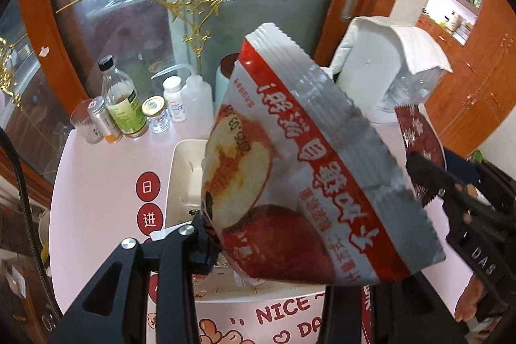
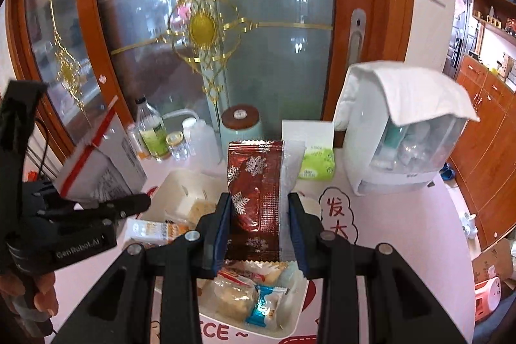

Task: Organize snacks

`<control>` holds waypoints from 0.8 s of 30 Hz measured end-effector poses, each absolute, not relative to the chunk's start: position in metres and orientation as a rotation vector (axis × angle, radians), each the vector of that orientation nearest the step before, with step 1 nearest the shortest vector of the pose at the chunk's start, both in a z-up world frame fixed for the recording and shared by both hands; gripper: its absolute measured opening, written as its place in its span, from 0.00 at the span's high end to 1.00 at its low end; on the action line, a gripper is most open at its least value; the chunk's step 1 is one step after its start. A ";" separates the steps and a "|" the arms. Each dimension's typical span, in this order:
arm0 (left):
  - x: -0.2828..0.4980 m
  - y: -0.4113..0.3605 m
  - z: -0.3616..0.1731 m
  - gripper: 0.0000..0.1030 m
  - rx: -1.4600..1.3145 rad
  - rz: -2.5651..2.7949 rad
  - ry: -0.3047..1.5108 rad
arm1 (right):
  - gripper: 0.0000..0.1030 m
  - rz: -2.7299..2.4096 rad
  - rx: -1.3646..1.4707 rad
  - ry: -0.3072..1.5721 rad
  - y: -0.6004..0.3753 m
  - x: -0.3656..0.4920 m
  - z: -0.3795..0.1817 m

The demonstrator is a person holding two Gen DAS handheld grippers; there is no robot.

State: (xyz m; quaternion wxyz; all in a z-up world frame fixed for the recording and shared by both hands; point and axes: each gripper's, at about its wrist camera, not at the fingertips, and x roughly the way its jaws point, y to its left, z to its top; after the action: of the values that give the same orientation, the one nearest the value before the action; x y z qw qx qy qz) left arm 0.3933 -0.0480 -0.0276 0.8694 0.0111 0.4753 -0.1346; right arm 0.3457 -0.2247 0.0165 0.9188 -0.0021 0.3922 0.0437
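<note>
A: Pink table (image 2: 403, 224) with red print, glass door (image 2: 154, 31) with gold trim behind. Back left: bottles (image 1: 124, 105), small jars, squeeze bottle (image 1: 196, 97).

B: Left gripper?

A: Left gripper (image 1: 225, 247) is closed on the corner of a red-and-white packet (image 1: 300, 170), held up tilted over the white bin (image 1: 183, 176). Only one finger (image 1: 190, 231) shows plainly in its own view; the packet hides the other. From the right wrist the same packet (image 2: 100, 163) shows at far left, above the table.

B: Bin?

A: Centre of table, just below both grippers. Inside: pale wrapped cakes (image 2: 232, 292), a blue wrapper (image 2: 267, 305), an orange-white pack (image 2: 154, 231) at its left edge.

B: Right gripper?

A: Right gripper (image 2: 259, 215) has its blue pads (image 2: 224, 228) narrowed on a dark red snowflake sachet (image 2: 254, 195), upright, above the bin. In the left view that sachet (image 1: 416, 147) sits at right, clamped.

B: Right side?

A: Teal canister (image 2: 242, 128) and green tissue pack (image 2: 316, 163) behind the sachet. White organiser (image 2: 396, 134) with a cloth on top, far right on the table. Wooden cabinets (image 2: 483, 124) beyond.
</note>
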 end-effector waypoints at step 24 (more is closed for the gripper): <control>0.356 -0.034 -0.036 0.04 -0.091 -0.162 1.091 | 0.43 0.178 0.080 0.889 -0.230 0.330 -0.007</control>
State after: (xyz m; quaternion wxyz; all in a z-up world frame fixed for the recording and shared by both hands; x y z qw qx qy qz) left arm 0.3561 -0.0343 -0.0360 0.8507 -0.0430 0.5182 -0.0769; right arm 0.3300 -0.2301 -0.0067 0.8982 0.0388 0.4293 0.0859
